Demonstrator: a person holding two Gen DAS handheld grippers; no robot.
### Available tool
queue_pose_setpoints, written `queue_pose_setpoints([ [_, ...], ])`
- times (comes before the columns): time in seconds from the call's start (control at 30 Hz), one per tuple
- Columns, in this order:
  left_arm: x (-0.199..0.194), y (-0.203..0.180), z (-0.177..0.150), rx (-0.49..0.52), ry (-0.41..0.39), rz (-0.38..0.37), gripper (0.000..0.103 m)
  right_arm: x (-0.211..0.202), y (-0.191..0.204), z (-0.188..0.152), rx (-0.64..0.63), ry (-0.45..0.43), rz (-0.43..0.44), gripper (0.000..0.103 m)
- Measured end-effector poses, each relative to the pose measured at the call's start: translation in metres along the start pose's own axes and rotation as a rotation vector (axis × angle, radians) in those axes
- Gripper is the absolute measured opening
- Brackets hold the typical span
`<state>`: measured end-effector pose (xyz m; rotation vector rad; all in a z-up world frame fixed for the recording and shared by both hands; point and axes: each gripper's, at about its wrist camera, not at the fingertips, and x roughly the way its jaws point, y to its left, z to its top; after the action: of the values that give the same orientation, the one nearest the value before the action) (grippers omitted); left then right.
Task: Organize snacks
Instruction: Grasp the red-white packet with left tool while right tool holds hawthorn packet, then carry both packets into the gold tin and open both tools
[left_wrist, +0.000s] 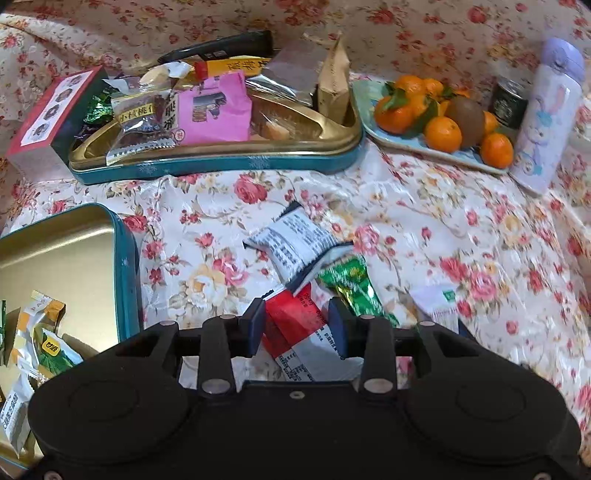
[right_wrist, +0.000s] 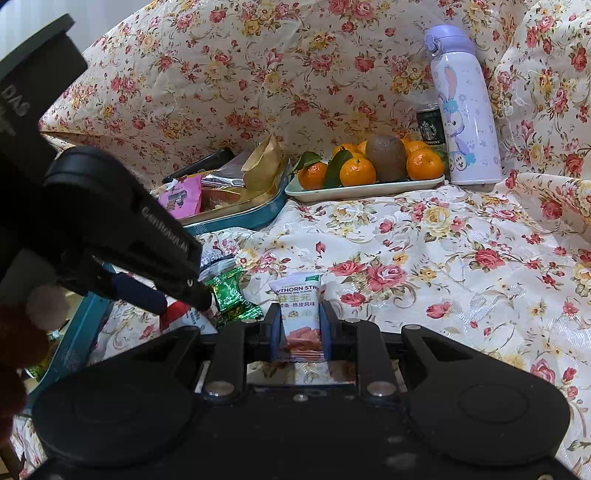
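Left tongs (left_wrist: 297, 325) hiding red packet's (left_wrist: 295, 319) end

We're seeing a red-and-white snack packet (left_wrist: 295, 325) lying flat, touching a green wrapper (left_wrist: 351, 284); hawthorn strip packet (right_wrist: 300, 314) standing upright.

matte black left gripper (left_wrist: 297, 325) body, blue fingers (left_wrist: 256, 325), silver screws, white "genrobot.ai" lettering

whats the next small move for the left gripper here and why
Probably close the left gripper: its open jaws already straddle the red and white packet on the floral cloth, not yet pinching it. Then it could lift toward the open tin on its left, which already holds snacks. The right gripper already clamps its hawthorn strip packet.
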<state>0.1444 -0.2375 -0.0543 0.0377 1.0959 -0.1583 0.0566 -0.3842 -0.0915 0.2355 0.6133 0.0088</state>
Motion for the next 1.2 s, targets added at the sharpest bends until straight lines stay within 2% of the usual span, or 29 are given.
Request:
queue_pose_setpoints([
  [0.2, -0.007, 0.004, -0.012, 0.041, 0.022, -0.015, 0.049, 0.000, 0.000, 0.000, 0.000, 0.000, 0.000, 0.022],
  [0.47, -0.009, 0.018, -0.025, -0.003, 0.093, -0.089, 0.051, 0.000, 0.000, 0.000, -0.001, 0.000, 0.000, 0.022],
  [0.83, -0.011, 0.015, -0.024, 0.028, 0.065, -0.087, 0.054, 0.000, 0.001, 0.000, 0.000, 0.000, 0.001, 0.022],
  [0.9, -0.010, 0.014, -0.023, 0.035, 0.064, -0.084, 0.052, 0.000, 0.000, 0.000, 0.000, 0.000, 0.001, 0.022],
  [0.93, -0.011, 0.014, -0.023, 0.036, 0.058, -0.085, 0.044, 0.000, 0.000, 0.000, 0.000, 0.000, 0.001, 0.022],
  [1.07, -0.015, 0.016, -0.026, 0.038, 0.048, -0.134, 0.042, 0.000, 0.000, 0.000, 0.002, -0.001, 0.002, 0.022],
  [1.2, -0.028, 0.016, -0.031, 0.049, 0.014, -0.139, 0.042, 0.000, 0.000, 0.000, 0.002, -0.001, 0.002, 0.022],
])
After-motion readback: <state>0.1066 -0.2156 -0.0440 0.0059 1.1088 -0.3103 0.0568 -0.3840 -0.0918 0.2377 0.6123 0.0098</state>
